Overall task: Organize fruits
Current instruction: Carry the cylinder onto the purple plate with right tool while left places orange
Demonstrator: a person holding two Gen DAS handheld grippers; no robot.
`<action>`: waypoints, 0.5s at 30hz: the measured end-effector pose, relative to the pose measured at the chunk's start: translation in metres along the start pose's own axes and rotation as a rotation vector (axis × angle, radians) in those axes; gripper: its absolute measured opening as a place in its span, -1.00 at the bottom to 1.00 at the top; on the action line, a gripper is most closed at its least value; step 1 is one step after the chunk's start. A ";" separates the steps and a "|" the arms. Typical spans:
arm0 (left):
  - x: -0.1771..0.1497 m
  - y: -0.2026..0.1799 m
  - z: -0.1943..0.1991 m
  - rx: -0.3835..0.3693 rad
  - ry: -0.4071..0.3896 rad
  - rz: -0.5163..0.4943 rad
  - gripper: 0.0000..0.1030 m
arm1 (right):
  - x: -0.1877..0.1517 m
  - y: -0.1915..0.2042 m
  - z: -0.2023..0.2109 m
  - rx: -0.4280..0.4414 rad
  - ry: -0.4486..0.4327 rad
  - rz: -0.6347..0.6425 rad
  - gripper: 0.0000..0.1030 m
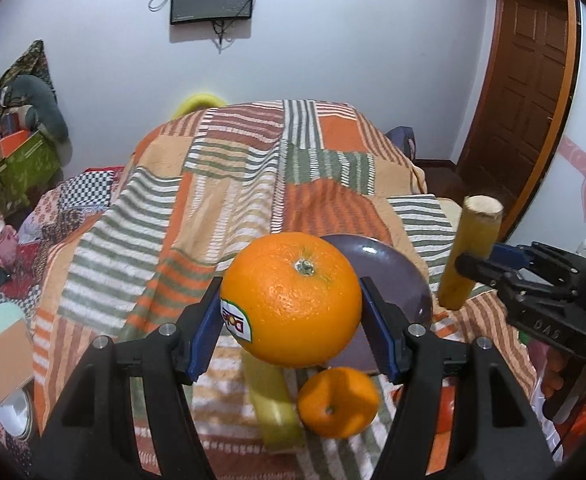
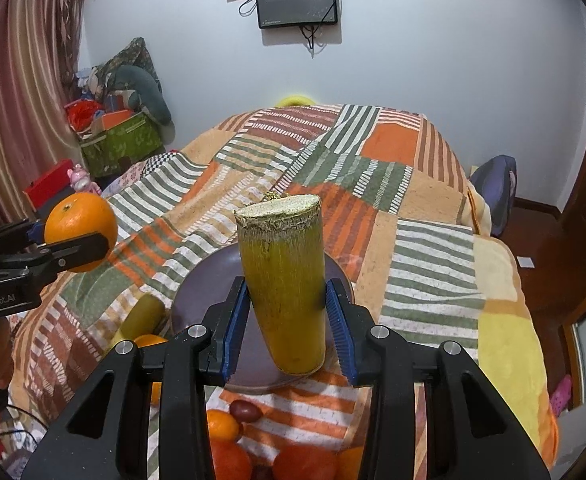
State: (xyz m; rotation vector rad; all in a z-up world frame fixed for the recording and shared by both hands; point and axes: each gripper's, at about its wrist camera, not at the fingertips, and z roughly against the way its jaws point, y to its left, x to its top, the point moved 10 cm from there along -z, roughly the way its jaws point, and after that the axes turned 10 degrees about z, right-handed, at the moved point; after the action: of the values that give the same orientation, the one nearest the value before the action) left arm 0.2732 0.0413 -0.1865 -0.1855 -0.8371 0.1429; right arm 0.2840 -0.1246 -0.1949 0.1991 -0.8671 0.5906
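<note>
The left gripper [image 1: 291, 312] is clamped on the large orange [image 1: 291, 298], pads against its two sides, raised above the patchwork blanket [image 1: 213, 200]. The purple plate [image 1: 397, 268] lies directly beyond the orange and slightly right. A smaller orange [image 1: 337, 402] rests below on the blanket. The right gripper [image 2: 287, 322] grips the sugarcane piece [image 2: 283, 284], long axis near upright, directly over the plate. Judgement: the right gripper is nearer the plate.

My count: two sugarcane pieces, one held [image 2: 283, 292], one lying [image 2: 143, 316]. One purple plate [image 2: 205, 300]. Oranges: one large [image 1: 291, 300], at least three smaller [image 1: 337, 402]; front pile too blurred. One dark plum-like fruit [image 2: 245, 411].
</note>
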 end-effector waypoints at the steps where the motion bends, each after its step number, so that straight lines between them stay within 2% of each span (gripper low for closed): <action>1: 0.001 -0.002 -0.004 -0.005 0.005 -0.001 0.24 | 0.000 0.000 -0.002 0.002 0.004 0.003 -0.30; 15: -0.001 -0.014 -0.072 -0.012 0.125 -0.030 0.24 | -0.011 -0.006 -0.048 0.046 0.121 0.051 -0.30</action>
State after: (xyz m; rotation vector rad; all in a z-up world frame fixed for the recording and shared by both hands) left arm 0.3272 0.0198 -0.2319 -0.1909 -0.7160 0.0976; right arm 0.3140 -0.1148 -0.2335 0.1820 -0.7435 0.6639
